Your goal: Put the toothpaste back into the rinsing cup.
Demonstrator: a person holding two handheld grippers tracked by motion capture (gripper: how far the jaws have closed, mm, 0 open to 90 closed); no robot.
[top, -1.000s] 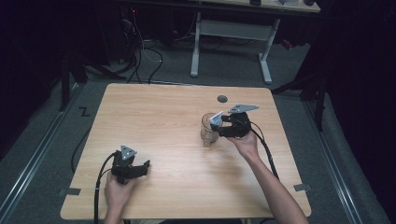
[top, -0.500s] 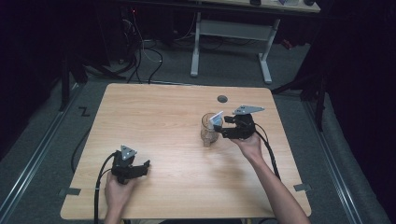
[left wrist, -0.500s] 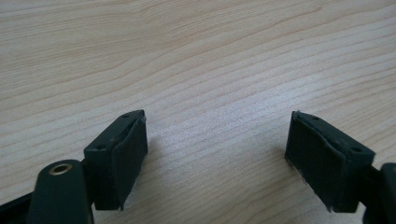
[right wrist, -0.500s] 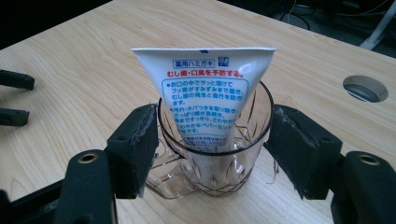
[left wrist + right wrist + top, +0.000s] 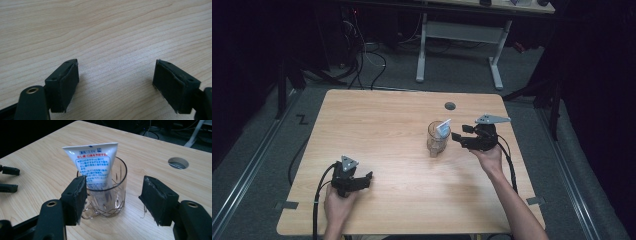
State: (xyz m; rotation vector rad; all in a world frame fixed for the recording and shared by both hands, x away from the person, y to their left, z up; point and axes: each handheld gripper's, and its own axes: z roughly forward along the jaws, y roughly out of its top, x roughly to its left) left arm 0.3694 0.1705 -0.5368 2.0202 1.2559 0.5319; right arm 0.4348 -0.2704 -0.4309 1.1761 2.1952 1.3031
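Note:
A clear cut-glass tumbler (image 5: 436, 141) (image 5: 107, 195) stands upright on the wooden table, right of its middle. A white toothpaste tube (image 5: 443, 128) (image 5: 93, 165) stands in it, crimped end up, leaning on the rim. My right gripper (image 5: 457, 137) (image 5: 113, 195) is open just right of the glass, its jaws apart on either side of it and a little short of it, holding nothing. My left gripper (image 5: 368, 178) (image 5: 116, 82) rests open on bare wood near the front left, nothing between its pads.
A round cable hole (image 5: 450, 106) (image 5: 178, 163) sits in the tabletop behind the glass. Cables trail from both grippers over the front edge. Beyond the table (image 5: 377, 125) is dark floor with a desk frame (image 5: 459, 35) and wires.
The right gripper has drawn back to the right, away from the glass. The tube stays standing in the glass. The left gripper has not moved.

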